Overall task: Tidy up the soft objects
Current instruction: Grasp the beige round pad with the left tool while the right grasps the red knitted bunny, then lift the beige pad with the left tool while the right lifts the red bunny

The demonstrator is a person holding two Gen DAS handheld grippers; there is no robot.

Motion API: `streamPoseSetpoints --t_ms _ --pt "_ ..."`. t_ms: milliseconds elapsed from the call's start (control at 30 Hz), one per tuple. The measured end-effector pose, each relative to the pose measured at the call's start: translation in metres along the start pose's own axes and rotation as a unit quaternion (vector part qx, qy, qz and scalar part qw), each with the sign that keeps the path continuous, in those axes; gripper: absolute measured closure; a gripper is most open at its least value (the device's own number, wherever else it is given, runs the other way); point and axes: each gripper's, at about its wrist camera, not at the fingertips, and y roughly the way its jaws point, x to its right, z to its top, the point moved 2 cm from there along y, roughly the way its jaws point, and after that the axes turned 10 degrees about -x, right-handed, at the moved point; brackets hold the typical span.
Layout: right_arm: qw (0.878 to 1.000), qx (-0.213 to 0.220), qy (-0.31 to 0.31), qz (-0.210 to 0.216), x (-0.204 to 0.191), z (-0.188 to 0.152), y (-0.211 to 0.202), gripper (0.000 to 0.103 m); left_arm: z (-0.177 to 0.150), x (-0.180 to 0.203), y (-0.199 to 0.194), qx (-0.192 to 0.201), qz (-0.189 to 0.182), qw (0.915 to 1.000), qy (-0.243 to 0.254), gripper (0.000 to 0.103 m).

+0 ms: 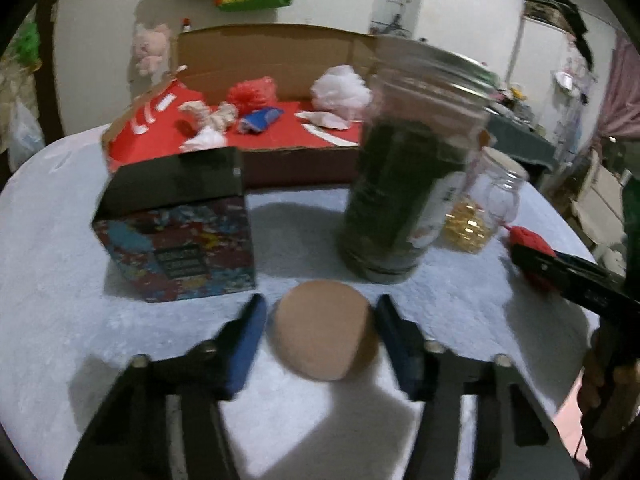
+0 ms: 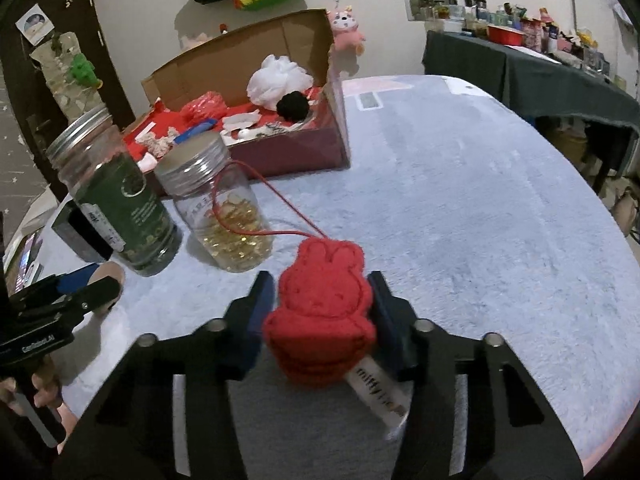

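**Both grippers closed on soft things at the table's near edge**

While the left gripper [image 1: 320,328] presses its blue pads against a round tan sponge [image 1: 324,328] lying on the pale fleece table cover [image 2: 480,200], the right gripper [image 2: 322,312] squeezes a red bunny plush [image 2: 320,304]. Its red cord [image 2: 256,208] loops over a clear jar [image 2: 224,208] beside a dark green jar [image 2: 120,200]. An open cardboard box [image 2: 304,152] sits beyond them.

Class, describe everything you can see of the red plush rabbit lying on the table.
The red plush rabbit is flat, fuzzy fabric with two short ears and a stitched face. A thin red cord loops from its head towards the clear jar; a white printed tag sticks out below. It lies on the pale fleecy table cover, between the right gripper pads, which meet its sides.
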Motion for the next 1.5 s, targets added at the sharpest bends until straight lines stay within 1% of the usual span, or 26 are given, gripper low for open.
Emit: streamPoseSetpoints --t_ms 67,167,267,367,500,700,1233,1500 --pt "1.0 0.001 -0.003 0.004 -0.004 -0.002 -0.002 0.061 -0.001 0.001 -0.001 0.001 -0.001 1.0 0.006 0.057" --pt "0.999 -0.003 -0.001 0.037 -0.015 -0.008 -0.004 0.062 -0.001 -0.001 -0.005 -0.002 -0.017 0.9998 0.005 0.064" --pt "0.998 -0.004 -0.013 0.056 -0.033 -0.015 -0.007 0.063 0.0 -0.002 -0.009 -0.006 -0.036 0.9993 0.003 0.067" --pt "0.997 -0.005 -0.027 0.075 -0.053 -0.021 -0.009 0.063 0.001 -0.002 -0.014 -0.006 -0.044 0.999 0.01 0.068" --pt "0.995 -0.004 -0.047 0.09 -0.073 -0.022 -0.009 0.063 0.003 0.003 -0.02 -0.003 -0.056 0.9981 0.024 0.069" --pt "0.993 -0.006 -0.056 0.107 -0.088 -0.018 -0.006 0.063 0.006 0.008 -0.022 -0.001 -0.064 0.997 0.043 0.069" --pt "0.991 -0.011 -0.062 0.116 -0.094 -0.016 -0.003 0.063 0.004 0.009 -0.018 -0.009 -0.071 0.9964 0.046 0.07" --pt "0.993 -0.007 -0.054 0.106 -0.082 -0.018 -0.008 0.063 0.0 -0.006 -0.023 -0.004 -0.063 0.9974 0.033 0.07"
